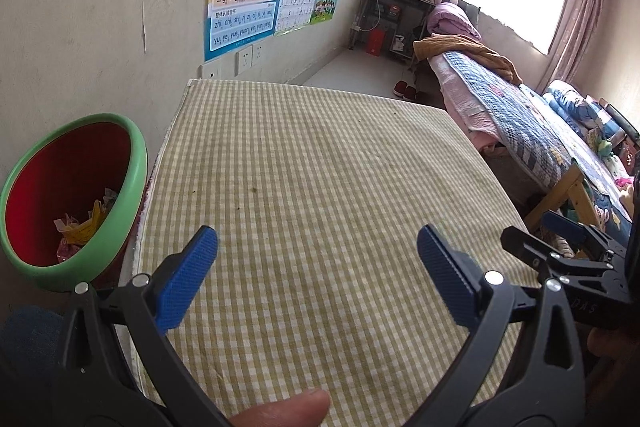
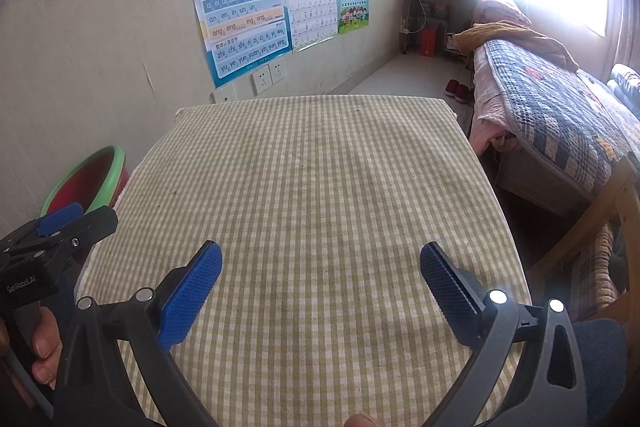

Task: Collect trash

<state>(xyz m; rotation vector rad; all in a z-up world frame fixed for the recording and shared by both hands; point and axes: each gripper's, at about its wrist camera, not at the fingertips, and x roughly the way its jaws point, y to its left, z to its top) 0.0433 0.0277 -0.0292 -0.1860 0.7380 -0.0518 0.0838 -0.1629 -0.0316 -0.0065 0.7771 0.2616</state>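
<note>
Beside the table's left edge, crumpled wrappers, seemingly light and soft, are held in the bin; both the left gripper and the right gripper are spread wide, empty.

Right tongs spread wide above checked tablecloth; green-rimmed bin beside table

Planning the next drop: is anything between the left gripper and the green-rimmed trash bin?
Nothing visible blocks it. The left gripper hangs open and empty over the checked tablecloth; the trash bin stands beside the table's left edge, its mouth uncovered, wrappers inside.
</note>
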